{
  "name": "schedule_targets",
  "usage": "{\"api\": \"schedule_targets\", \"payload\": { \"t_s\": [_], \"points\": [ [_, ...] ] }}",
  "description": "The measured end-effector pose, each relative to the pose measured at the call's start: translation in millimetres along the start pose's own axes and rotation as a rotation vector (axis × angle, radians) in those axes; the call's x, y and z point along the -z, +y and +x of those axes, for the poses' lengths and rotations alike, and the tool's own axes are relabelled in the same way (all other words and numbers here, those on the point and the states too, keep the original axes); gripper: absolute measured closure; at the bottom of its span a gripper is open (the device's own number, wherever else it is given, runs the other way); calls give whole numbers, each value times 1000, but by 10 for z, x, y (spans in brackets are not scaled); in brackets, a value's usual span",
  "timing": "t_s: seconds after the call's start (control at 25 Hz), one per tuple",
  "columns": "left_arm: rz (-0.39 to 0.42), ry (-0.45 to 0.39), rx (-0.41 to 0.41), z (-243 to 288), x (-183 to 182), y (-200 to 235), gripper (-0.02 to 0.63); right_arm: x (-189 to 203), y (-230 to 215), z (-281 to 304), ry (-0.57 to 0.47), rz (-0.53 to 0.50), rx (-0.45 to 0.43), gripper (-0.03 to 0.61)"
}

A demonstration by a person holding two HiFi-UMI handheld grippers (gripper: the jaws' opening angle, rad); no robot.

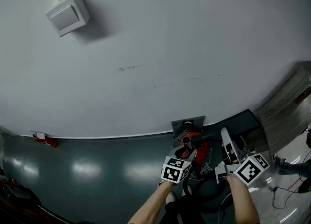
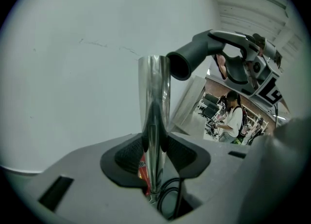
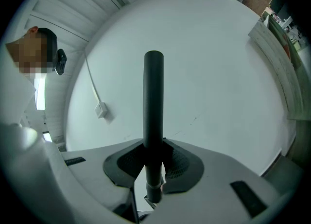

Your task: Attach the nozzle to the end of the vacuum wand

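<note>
Left gripper (image 2: 154, 155): jaws closed on the vacuum wand (image 2: 154, 87), pads clamping the lower shaft with only a narrow gap left. The wand stands roughly upright out of the jaws, its open top end free. Below the jaws, a red part and black cable loops (image 2: 170, 194) are visible.

Right gripper (image 3: 153, 162): jaws closed on the nozzle (image 3: 153, 92), a dark round tube gripped near its lower end, with most of its length sticking out past the pads.

In the left gripper view, the nozzle's open mouth sits just beside the wand's top end, up and to the right. It is angled across the wand, not coaxial, and the two are not touching. Not mated yet.

The head view shows both grippers low in frame in front of the wall (image 1: 170, 48), above the red vacuum body (image 1: 192, 143) and the floor (image 1: 97, 169).

Handling, as a judgement:
- The wand looks like polished metal: stiff and won't flex, but slick under the pads. An axial push could slide it through the grip. It is probably tethered to the body below, so some drag is likely.
- The nozzle looks like plastic: light, rigid and hollow, so hard squeezing isn't needed. With the long overhang beyond the jaws, small wrist errors swing the tip wide.
- The better hold is nearer the mating ends on both parts.
- The nozzle needs to be tilted in line with the wand first, then pushed straight on. Risks are cocking at the rim or the wand slipping down.
</note>
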State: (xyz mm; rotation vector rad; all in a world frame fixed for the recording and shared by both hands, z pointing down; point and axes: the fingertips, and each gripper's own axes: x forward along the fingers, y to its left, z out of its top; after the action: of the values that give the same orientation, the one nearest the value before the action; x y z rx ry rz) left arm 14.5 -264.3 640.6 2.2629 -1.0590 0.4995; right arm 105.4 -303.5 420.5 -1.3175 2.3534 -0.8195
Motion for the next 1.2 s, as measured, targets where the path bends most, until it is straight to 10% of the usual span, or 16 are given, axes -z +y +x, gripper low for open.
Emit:
{"api": "schedule_targets", "payload": {
  "t_s": [0.52,1.2],
  "points": [
    [21,2,7,72,-46,-82,463,56,69,151,33,-12,-25,488],
    [65,27,8,131,-62,-85,463,224,657,698,349,-426,-138,488]
  ]
}}
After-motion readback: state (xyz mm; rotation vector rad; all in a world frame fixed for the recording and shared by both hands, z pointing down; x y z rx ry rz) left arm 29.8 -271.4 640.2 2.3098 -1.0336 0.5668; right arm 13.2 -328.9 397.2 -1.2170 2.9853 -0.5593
